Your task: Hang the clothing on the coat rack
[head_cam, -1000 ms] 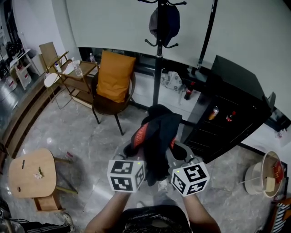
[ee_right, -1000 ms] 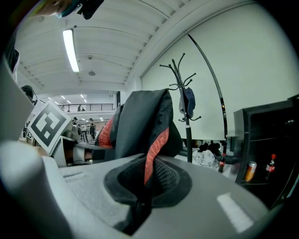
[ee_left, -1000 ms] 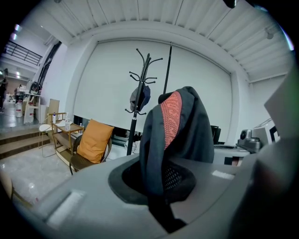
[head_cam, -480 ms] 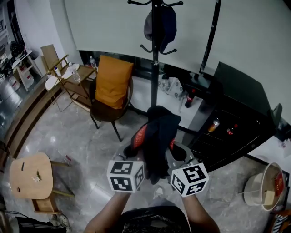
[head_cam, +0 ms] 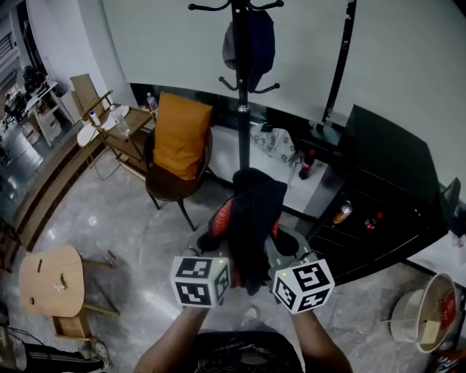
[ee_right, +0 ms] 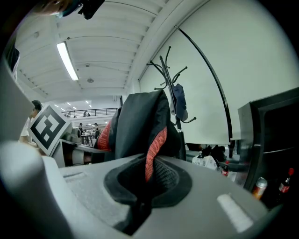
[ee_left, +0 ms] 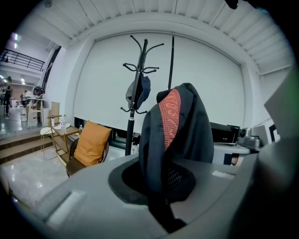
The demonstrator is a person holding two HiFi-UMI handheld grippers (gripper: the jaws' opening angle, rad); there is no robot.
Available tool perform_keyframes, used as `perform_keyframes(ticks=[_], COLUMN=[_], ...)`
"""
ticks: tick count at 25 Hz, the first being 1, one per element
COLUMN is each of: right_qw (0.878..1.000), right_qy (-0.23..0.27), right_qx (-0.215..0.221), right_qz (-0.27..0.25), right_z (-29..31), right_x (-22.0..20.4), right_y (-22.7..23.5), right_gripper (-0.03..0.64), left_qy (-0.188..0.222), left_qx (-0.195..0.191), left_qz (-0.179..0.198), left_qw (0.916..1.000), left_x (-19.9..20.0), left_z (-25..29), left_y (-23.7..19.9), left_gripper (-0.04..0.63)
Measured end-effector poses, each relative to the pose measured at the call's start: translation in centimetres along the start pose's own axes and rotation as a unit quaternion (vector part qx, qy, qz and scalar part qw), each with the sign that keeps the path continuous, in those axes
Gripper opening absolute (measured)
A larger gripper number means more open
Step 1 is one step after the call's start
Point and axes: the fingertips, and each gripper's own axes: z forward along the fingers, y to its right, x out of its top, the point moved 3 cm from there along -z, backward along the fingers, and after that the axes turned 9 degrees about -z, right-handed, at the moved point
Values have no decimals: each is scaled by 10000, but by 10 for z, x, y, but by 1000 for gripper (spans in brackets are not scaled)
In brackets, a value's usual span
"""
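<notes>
**Jacket** (head_cam: 255, 211): dark, with a red-orange knit lining. It is bunched upright and held in the air between both grippers, above the grey floor (head_cam: 131, 218), in front of the coat rack and apart from it.
**Left gripper** (ee_left: 161, 186): jaws clenched on a dark fold of the jacket.
**Right gripper** (ee_right: 145, 186): jaws clenched on the jacket, with the lining edge caught between them.
**Coat rack** (head_cam: 242, 109): a black pole standing before a pale wall (head_cam: 408, 44). A dark item (head_cam: 250, 44), perhaps a cap, hangs from an upper hook.
**Chair** (head_cam: 180, 135): has an orange cushion and stands left of the rack.

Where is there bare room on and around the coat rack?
On the coat rack, the top hooks are bare for the garment; a dark hat hangs just below. The floor before the orange chair is open; a bag crowds the pole's right.
</notes>
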Motion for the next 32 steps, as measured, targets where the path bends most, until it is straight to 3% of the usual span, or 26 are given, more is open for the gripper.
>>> perform_keyframes(ticks=[12, 32], right_qw=[9998, 9994], right_qy=[80, 94], right_qx=[169, 153], right_qz=[-49, -282], right_z=[20, 110], right_x=[7, 22], right_y=[36, 75], right_gripper=[18, 17], left_qy=[62, 213], left_qx=[142, 102], left_qz=[-34, -157], left_qw=[9999, 9996], left_x=[15, 57], left_z=[37, 117], left_y=[7, -43], left_gripper=[18, 18])
